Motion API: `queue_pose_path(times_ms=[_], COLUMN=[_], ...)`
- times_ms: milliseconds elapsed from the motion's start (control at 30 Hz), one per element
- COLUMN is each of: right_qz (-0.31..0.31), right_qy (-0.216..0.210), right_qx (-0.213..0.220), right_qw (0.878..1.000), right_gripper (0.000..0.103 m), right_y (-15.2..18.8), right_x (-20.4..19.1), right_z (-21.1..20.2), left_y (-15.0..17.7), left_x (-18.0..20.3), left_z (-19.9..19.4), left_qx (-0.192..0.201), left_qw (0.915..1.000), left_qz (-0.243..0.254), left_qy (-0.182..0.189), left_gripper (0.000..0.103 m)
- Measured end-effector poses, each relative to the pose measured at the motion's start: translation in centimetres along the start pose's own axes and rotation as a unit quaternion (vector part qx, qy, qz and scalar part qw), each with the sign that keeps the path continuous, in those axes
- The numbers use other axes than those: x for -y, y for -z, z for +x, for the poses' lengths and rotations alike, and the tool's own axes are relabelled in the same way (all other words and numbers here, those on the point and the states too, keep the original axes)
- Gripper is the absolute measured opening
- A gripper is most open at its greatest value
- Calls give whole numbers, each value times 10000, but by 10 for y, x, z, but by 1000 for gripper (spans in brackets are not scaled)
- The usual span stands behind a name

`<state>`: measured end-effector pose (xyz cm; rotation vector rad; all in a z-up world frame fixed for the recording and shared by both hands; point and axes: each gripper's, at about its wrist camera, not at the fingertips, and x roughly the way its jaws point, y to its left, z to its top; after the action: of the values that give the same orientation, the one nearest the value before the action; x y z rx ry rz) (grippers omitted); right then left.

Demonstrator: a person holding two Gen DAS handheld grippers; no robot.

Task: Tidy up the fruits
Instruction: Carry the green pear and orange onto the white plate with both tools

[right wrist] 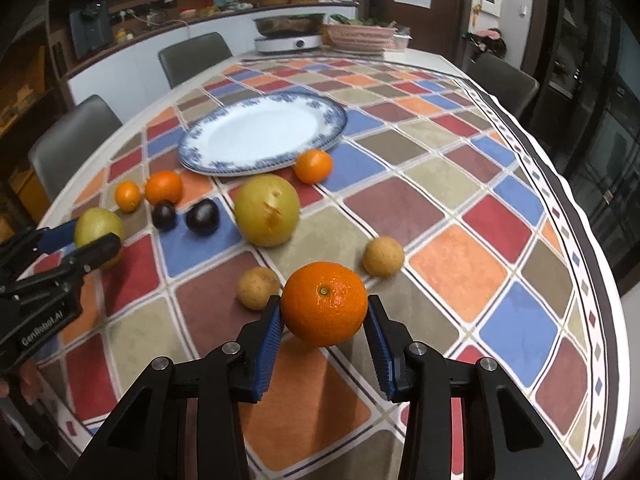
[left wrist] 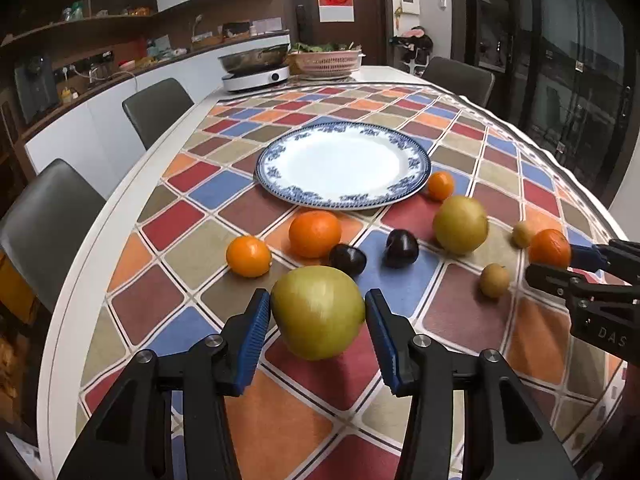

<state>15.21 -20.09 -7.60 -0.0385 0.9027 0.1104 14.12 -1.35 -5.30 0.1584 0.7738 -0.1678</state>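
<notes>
- The left gripper (left wrist: pixel 318 312), low in the centre of the left wrist view, has its blue ribbed pads pressed to both sides of a large yellow-green round pear (left wrist: pixel 318 312); the fruit looks lifted off the checkered multicolour tablecloth (left wrist: pixel 400 280), though that is hard to be sure of.
- The right gripper (right wrist: pixel 323 312), low centre of the right wrist view, is clamped on a bright orange mandarin (right wrist: pixel 323 310) with its stem end facing the camera.
- A white round plate with a blue floral rim (left wrist: pixel 276 178) lies above the middle of the left view, bare.
- Below the plate in that view sit a larger orange (left wrist: pixel 315 234), a smaller orange (left wrist: pixel 249 256), two dark purple plums (left wrist: pixel 347 260) (left wrist: pixel 401 249), and a second yellow-green pear (left wrist: pixel 461 225).
- A small orange (left wrist: pixel 440 185) sits just beside the plate's lower right rim.
- Two small tan round fruits (right wrist: pixel 258 288) (right wrist: pixel 383 256) rest near the held mandarin in the right view.
</notes>
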Motion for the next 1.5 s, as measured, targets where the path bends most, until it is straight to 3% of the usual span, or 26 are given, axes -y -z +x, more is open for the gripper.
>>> queue_pose_path(times_ms=[367, 800, 1200, 1500], right_qz=[-343, -766, -862, -804], right_qy=[-524, -728, -949, -1099], right_qx=[293, 519, 254, -432], right_qw=[9976, 9931, 9914, 9897], right_gripper=[42, 42, 42, 42], right_y=[-46, -120, -183, -212], right_x=[-4, -8, -10, -6], right_z=[-12, 7, 64, 130], left_y=[-39, -98, -155, -178], left_x=[3, -11, -24, -28], left_z=[-7, 30, 99, 159], left_qx=[195, 170, -144, -720], left_qw=[9996, 9984, 9969, 9936], left_qz=[91, 112, 293, 318], left_qy=[196, 536, 718, 807], left_gripper=[48, 47, 47, 47])
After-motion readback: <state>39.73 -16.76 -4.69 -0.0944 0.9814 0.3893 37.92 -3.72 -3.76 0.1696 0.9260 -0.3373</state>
